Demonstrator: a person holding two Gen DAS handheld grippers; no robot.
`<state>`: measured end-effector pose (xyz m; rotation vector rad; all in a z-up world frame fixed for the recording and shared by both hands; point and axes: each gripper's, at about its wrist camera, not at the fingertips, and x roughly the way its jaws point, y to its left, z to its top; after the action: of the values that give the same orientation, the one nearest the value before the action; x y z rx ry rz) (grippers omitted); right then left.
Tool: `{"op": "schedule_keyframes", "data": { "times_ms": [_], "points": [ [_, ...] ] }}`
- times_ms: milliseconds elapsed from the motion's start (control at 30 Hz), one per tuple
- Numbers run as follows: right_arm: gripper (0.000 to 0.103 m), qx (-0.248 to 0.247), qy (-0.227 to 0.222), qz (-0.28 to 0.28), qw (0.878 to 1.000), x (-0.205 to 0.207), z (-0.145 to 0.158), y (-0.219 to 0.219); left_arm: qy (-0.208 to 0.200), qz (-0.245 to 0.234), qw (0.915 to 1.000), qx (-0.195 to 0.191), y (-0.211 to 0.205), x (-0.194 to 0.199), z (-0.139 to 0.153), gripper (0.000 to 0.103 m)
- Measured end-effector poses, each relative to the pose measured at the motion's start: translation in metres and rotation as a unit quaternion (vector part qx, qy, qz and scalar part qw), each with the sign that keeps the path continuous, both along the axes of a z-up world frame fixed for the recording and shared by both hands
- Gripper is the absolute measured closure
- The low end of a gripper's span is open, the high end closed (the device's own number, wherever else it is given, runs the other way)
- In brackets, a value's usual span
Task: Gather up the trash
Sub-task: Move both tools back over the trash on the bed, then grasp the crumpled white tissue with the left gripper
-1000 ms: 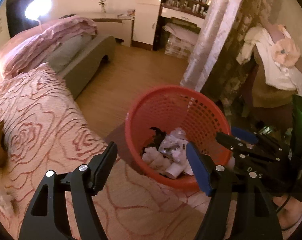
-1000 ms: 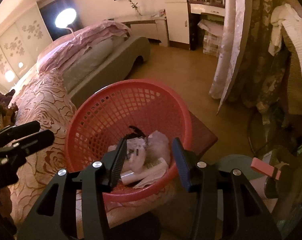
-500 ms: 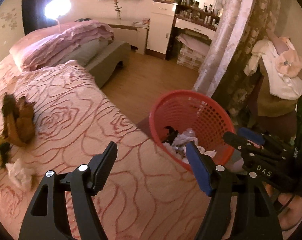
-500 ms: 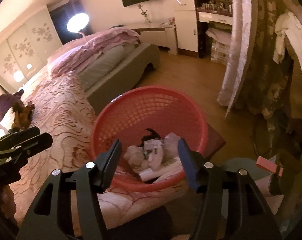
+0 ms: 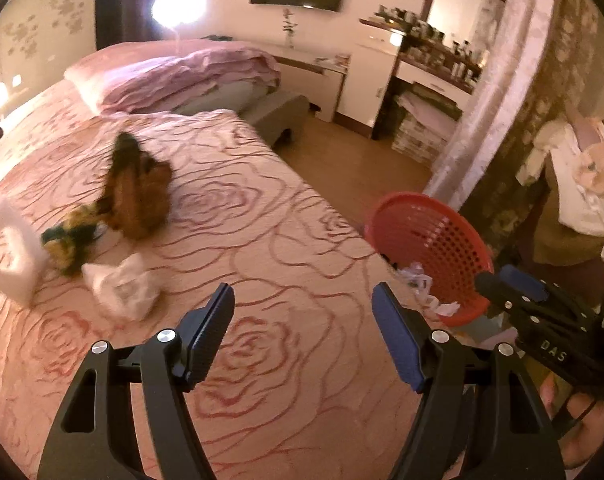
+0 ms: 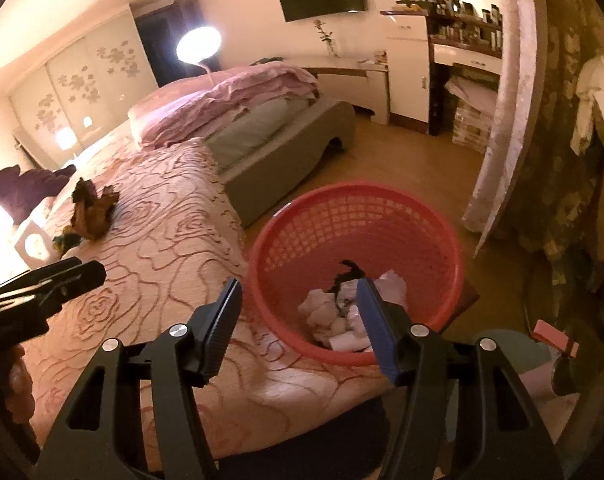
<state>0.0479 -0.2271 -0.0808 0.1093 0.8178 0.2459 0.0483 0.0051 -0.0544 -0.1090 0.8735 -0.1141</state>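
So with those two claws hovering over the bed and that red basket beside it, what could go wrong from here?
Three things, I'd guess. The crumpled white plastic bag looks limp and may slip from the open left gripper. The white box beside the green and yellow wrapper might get grabbed by mistake, if it isn't trash. And the red basket stands off the bed's edge, so a careless drop could miss it.

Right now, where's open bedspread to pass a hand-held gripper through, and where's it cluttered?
Free: rose-pattern bedspread between the crumpled white bag and red basket. Crowded: the bed's left side, where brown wrapper, green-yellow scrap and white box cluster.
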Motion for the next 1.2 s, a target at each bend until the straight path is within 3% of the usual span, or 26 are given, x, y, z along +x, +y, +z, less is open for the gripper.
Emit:
{"op": "schedule_keyframes", "data": {
  "times_ms": [467,900,933,1000,1200],
  "points": [
    [0.043,0.001,-0.004,0.018,1.000,-0.011,0.002,0.015,-0.003,0.129,0.9917,-0.008,0.092,-0.019,-0.002,0.034],
    [0.043,-0.005,0.013,0.026,1.000,-0.008,-0.011,0.021,0.019,0.126,0.9918,0.013,0.100,0.017,-0.023,0.035],
    [0.043,-0.006,0.013,0.026,1.000,-0.007,-0.012,0.021,0.020,0.124,0.9920,0.013,0.100,0.019,-0.024,0.037],
    [0.043,-0.009,0.014,0.027,0.999,-0.005,-0.013,0.023,0.023,0.118,0.9926,0.016,0.097,0.022,-0.027,0.053],
    [0.043,-0.018,0.014,0.040,0.999,-0.002,-0.013,0.036,0.013,0.108,0.9934,0.036,0.090,0.023,-0.026,0.066]
  ]
}}
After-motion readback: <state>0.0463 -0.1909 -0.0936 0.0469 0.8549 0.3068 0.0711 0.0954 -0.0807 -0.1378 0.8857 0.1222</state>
